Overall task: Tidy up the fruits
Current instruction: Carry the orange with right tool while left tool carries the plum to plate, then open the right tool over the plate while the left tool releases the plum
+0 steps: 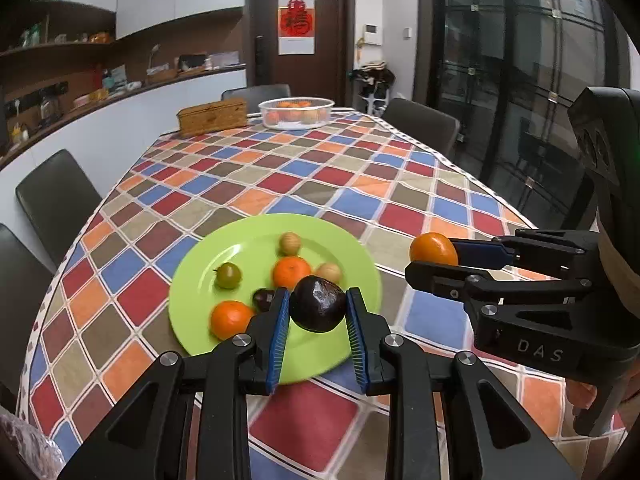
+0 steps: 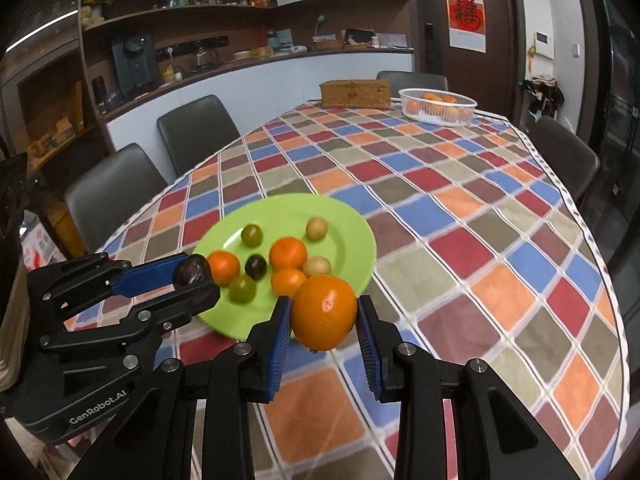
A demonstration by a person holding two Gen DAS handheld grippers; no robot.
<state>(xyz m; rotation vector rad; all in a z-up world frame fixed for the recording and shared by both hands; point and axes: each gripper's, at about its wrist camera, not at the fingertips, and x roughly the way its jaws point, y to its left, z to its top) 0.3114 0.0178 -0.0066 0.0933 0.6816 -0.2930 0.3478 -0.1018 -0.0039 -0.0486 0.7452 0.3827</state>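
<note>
Lowest in the left wrist view: left gripper, blue pads clamped on a dark plum, held above the near rim of the green plate.

Right of centre, same view: right gripper, gripping an orange, just off the plate's right edge; in its own view the orange fills the gap between the pads.

Centre: plate on the checked tablecloth, carrying two mandarins, a green fruit, two pale round fruits and a small dark fruit. The right wrist view shows further fruit there, blurred.

Upper centre, far end of table: clear bowl of oranges, wicker box to its left.
</note>
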